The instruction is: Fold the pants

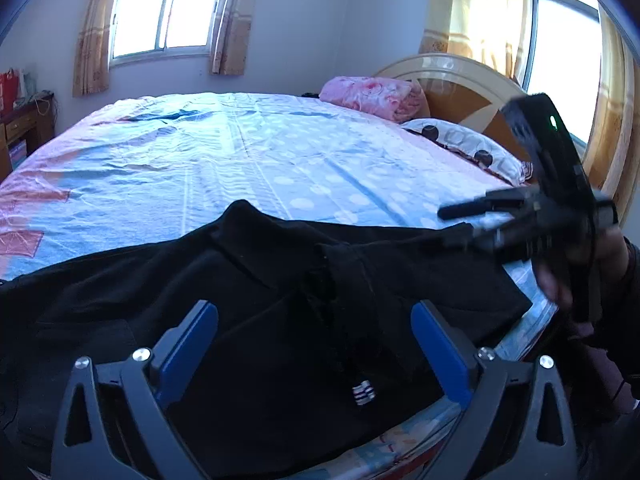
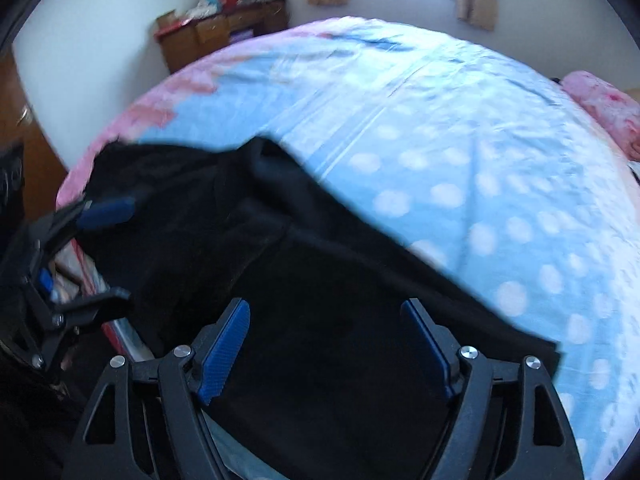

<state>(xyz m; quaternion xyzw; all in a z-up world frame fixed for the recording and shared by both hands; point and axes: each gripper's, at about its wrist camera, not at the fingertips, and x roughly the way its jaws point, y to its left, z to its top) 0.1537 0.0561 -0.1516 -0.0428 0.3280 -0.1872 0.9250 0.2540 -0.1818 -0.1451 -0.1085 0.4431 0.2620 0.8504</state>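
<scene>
Hovering over the near edge of the bed (image 1: 248, 152), I have both grippers released and holding nothing: my left gripper (image 1: 314, 344) has its blue pads spread wide above the black pants (image 1: 260, 280), and my right gripper (image 2: 326, 348) is spread the same way over the cloth. The pants lie rumpled along the near edge of the bed, with a raised ridge toward the far side and a small striped label (image 1: 363, 393) showing near me. What worries me is the dark fabric: its layers and seams barely read, so I could pinch only the top layer, or two layers where I want one, and drag a crooked fold. Part of the cloth sits right at the mattress edge, so a careless tug toward me could pull it off the bed. The left wrist view shows the label, the pink blanket (image 1: 372, 96) and the spotted pillow (image 1: 464, 144) at the far right, and my right gripper held up in the air. The right wrist view, somewhat blurred, instead shows the pants' far-left end and the wooden desk (image 2: 224, 36) beyond the bed.
</scene>
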